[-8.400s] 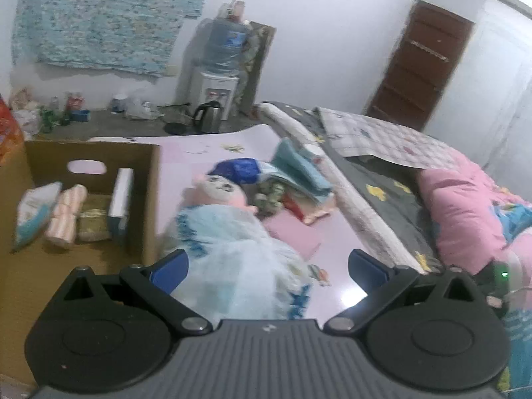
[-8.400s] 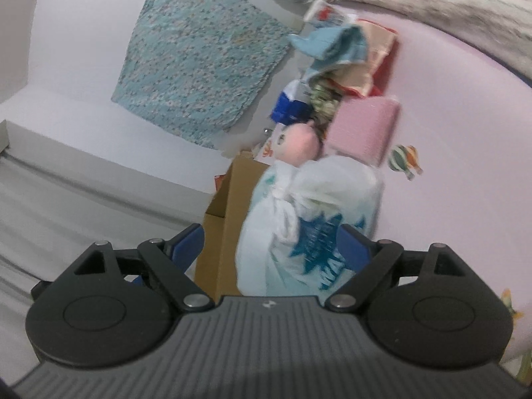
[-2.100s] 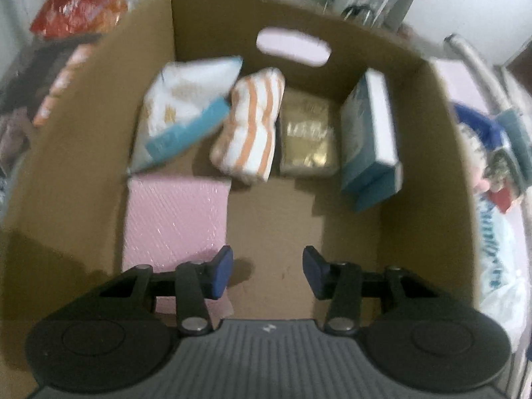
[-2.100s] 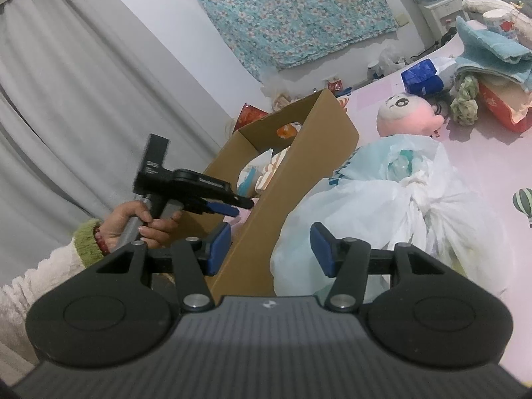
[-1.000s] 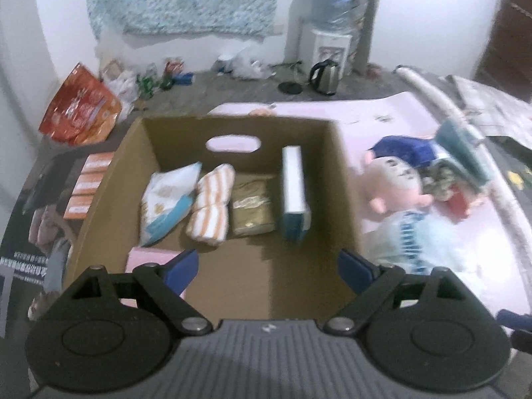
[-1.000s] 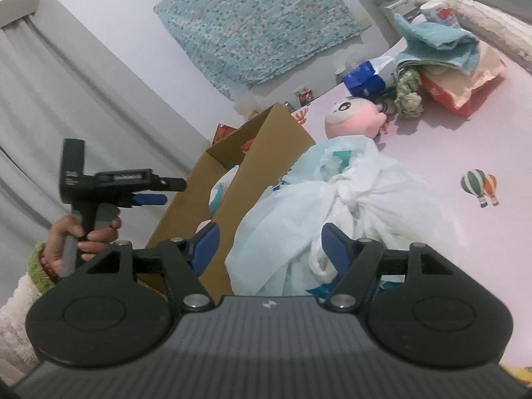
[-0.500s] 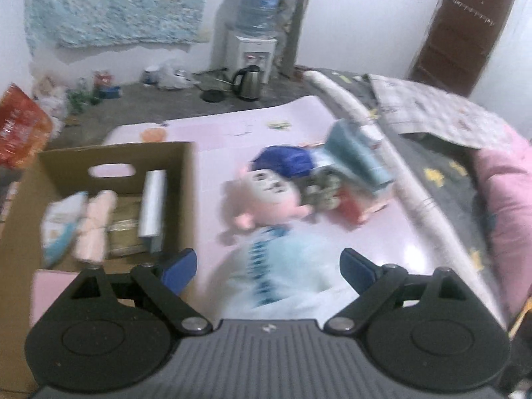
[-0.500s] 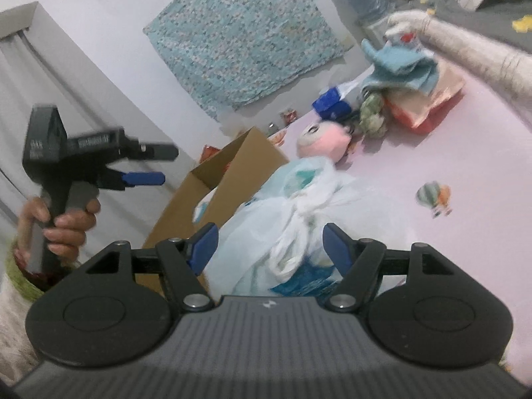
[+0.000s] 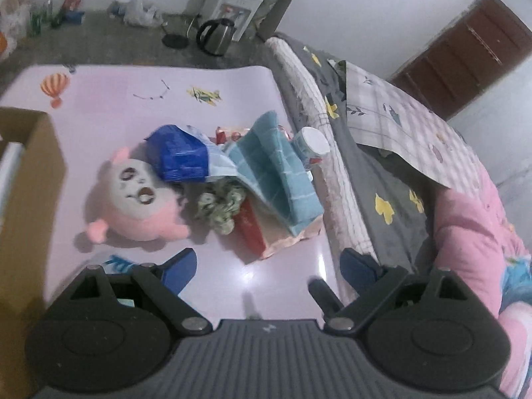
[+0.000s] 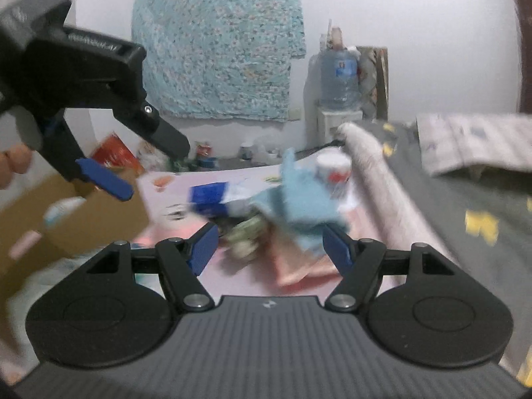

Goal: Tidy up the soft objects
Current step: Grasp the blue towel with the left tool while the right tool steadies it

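On the pink mat [image 9: 232, 99] lies a pile of soft things: a pink plush doll [image 9: 133, 206], a blue packet [image 9: 179, 156], a teal towel [image 9: 279, 166], a green scrunchie [image 9: 219, 206] and a red-and-peach packet [image 9: 262, 236]. My left gripper [image 9: 267, 264] hovers open over the mat just in front of the pile, nothing between its fingers. The right wrist view is blurred. There my right gripper [image 10: 269, 247] is open and empty, facing the towel [image 10: 299, 206] and blue packet [image 10: 209, 196]. The left gripper [image 10: 154, 173] hangs open above the cardboard box [image 10: 83, 219].
The box's corner [image 9: 30, 166] stands at the left. A white cup [image 9: 312, 143] leans against the bed's rolled edge [image 9: 309, 99]. A grey sheet and pink blanket [image 9: 472, 232] fill the right. A kettle [image 9: 212, 36] and water dispenser [image 10: 335, 76] stand far back.
Both views have swung right, away from the box and the white plastic bag, onto the pile by the bed. The right view has rolled level. Both grippers stay open.
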The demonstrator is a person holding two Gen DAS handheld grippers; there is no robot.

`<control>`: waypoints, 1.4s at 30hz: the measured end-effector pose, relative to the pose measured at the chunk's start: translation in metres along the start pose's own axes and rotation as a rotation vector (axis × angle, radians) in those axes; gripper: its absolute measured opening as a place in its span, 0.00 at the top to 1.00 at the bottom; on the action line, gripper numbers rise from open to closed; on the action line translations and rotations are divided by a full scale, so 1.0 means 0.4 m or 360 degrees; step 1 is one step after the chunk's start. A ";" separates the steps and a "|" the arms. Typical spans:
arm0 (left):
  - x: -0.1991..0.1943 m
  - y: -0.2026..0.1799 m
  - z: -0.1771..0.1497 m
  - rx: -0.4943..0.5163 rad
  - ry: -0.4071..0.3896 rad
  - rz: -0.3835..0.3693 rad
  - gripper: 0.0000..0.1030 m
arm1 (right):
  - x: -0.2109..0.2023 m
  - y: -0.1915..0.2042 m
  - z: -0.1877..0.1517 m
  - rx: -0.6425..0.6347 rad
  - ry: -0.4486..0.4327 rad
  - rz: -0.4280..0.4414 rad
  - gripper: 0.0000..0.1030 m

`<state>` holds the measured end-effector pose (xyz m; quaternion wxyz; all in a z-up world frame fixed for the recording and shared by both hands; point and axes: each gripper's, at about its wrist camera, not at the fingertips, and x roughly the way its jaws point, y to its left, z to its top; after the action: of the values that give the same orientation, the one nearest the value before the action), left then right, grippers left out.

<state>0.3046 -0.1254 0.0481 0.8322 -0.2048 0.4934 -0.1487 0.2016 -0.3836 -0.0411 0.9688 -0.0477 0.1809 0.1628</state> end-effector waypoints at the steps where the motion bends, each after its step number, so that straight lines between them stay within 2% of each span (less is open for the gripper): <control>1: 0.018 -0.002 0.009 -0.0019 0.0010 -0.0005 0.09 | 0.027 -0.005 0.008 -0.0078 0.0005 -0.0010 0.32; 4: 0.069 -0.005 0.039 -0.0079 0.0034 -0.0042 0.09 | 0.101 -0.017 0.024 -0.0285 0.0042 0.0017 0.32; 7: 0.103 0.003 0.061 -0.0141 0.0042 -0.0073 0.09 | 0.165 -0.010 0.018 -0.0407 0.0100 0.0089 0.32; 11: 0.141 0.015 0.082 -0.0205 0.0053 -0.0105 0.09 | 0.243 0.011 -0.002 -0.0578 0.0186 0.0102 0.34; 13: 0.155 0.020 0.088 -0.0224 0.0057 -0.0111 0.09 | 0.264 0.020 -0.014 -0.0626 0.0209 0.0068 0.39; 14: 0.160 0.023 0.091 -0.0229 0.0059 -0.0116 0.09 | 0.272 0.021 -0.018 -0.0622 0.0216 0.0060 0.45; 19: 0.184 0.028 0.097 -0.0229 0.0075 -0.0148 0.09 | 0.279 -0.004 -0.024 -0.0515 0.0218 0.0050 0.58; 24: 0.194 0.029 0.093 -0.0234 0.0088 -0.0187 0.09 | 0.281 -0.028 -0.019 -0.0394 0.0219 0.0007 0.86; 25: 0.195 0.031 0.091 -0.0240 0.0090 -0.0195 0.09 | 0.279 -0.037 -0.014 -0.0339 0.0210 0.0021 0.88; 29: 0.201 0.033 0.087 -0.0242 0.0114 -0.0234 0.09 | 0.241 -0.066 0.000 -0.0128 0.0169 0.0115 0.90; 32: 0.222 0.034 0.086 -0.0249 0.0183 -0.0275 0.07 | 0.215 -0.069 -0.009 -0.0039 0.0169 0.0158 0.90; 38: 0.270 0.026 0.075 -0.0251 0.0232 -0.0223 0.08 | 0.190 -0.065 -0.041 0.0102 0.0199 0.0233 0.90; 42: 0.297 0.019 0.070 -0.0236 0.0247 -0.0185 0.21 | 0.178 -0.061 -0.053 0.0154 0.0200 0.0266 0.90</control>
<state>0.3853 -0.1667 -0.0338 0.7641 -0.2819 0.5531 -0.1753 0.2653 -0.3884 -0.0862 0.9398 0.0041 0.2523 0.2306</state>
